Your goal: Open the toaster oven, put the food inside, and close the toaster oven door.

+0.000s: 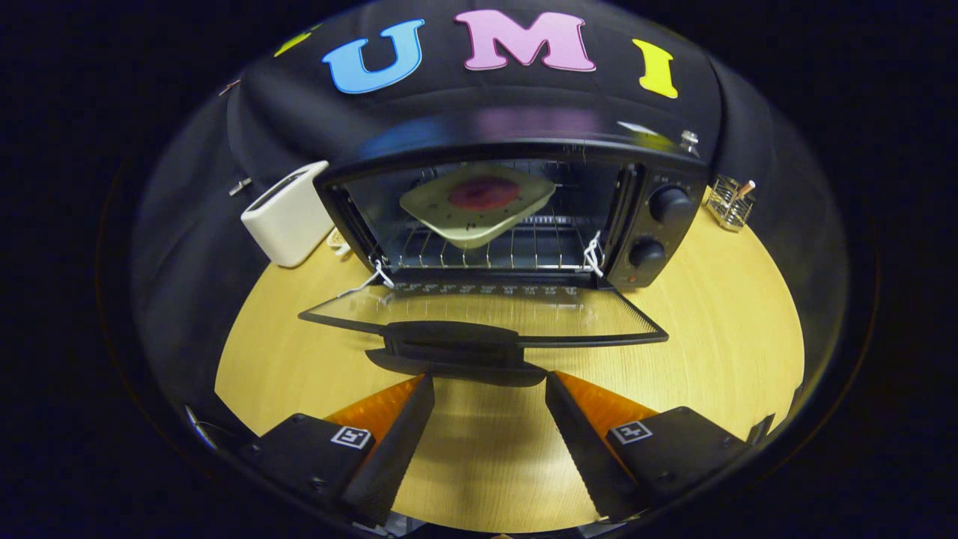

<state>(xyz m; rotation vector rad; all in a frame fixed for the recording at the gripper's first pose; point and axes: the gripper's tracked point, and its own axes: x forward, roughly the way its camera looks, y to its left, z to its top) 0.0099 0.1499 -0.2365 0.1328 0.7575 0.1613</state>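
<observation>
Nearest the camera, the gripper (489, 385) holds its two fingers spread wide with nothing between them, poised just short of the black moulded handle (451, 343) of the black toaster oven (524, 217). That oven is the landmark. Its glass door (479, 314) lies dropped flat towards the gripper, and the handle sits on the door's front lip. Inside the oven, on the chrome wire rack (486, 251), rests the pale square plate (479, 203) carrying a round reddish piece of food (483, 193), so loading looks done and closing the door appears to be what is left.

To do that well, the fingers would likely need to come under the handle's lip or pinch it squarely at its middle, then swing it up along the hinge's arc rather than push straight in, which could shove the oven back across the light wooden tabletop (711, 329).

Room is generous in front of the oven. Beside its left wall stands a white slot toaster (288, 213), and beyond its right wall a small wire holder (730, 202); neither lies in the door's path.
</observation>
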